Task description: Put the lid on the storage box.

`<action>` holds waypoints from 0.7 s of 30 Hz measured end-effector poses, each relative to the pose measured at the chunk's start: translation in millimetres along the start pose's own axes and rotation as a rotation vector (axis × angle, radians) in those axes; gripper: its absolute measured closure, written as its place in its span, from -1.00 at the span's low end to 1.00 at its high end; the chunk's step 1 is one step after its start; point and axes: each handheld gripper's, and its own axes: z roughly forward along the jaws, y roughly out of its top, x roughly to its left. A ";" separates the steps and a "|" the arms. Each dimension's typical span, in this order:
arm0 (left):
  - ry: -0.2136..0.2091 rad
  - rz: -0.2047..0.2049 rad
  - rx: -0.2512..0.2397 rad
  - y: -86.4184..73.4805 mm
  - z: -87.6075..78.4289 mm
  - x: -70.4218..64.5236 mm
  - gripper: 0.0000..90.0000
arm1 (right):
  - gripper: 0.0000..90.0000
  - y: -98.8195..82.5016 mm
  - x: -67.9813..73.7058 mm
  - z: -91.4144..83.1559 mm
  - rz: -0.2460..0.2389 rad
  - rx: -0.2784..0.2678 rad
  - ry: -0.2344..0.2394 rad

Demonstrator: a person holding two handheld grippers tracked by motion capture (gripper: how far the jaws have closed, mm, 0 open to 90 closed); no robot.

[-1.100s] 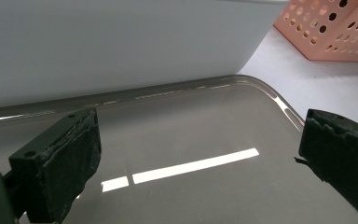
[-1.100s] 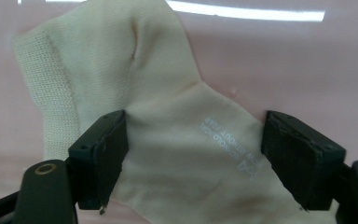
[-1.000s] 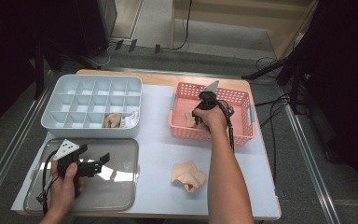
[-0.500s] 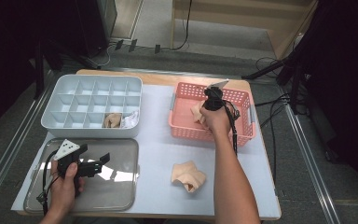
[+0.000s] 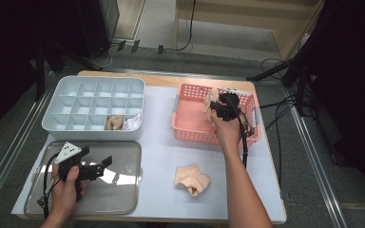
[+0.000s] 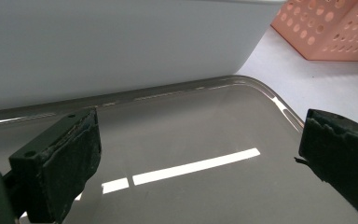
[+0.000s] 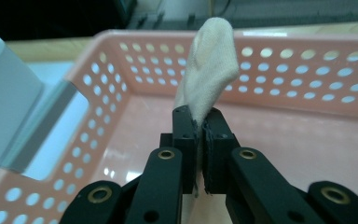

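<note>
While over the pink basket [image 5: 190, 118], right fingers [image 7: 200, 128] tight on beige sock [image 7: 209, 60]; left fingers [image 6: 81, 154] wide, empty.

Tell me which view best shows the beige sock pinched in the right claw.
The right gripper view: the beige sock stands large and sharp, pinched between the shut jaws of the right claw above the pink basket. The high view shows the sock small, partly behind the hand. The left gripper view looks elsewhere.
</note>
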 end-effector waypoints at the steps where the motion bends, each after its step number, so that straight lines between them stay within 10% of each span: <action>1: 0.002 0.001 0.000 0.0 0.1 -0.2 -1.00 | 0.92 -5.0 -2.0 -9.2 0.019 -0.054 0.030; 8: 0.002 0.006 0.004 0.1 -0.2 -0.2 -1.00 | 0.92 -20.4 -1.6 -29.1 -0.025 -0.199 0.089; 21: 0.001 -0.001 0.000 0.0 0.2 0.1 -1.00 | 0.91 -25.5 15.8 -66.6 -0.034 -0.274 0.144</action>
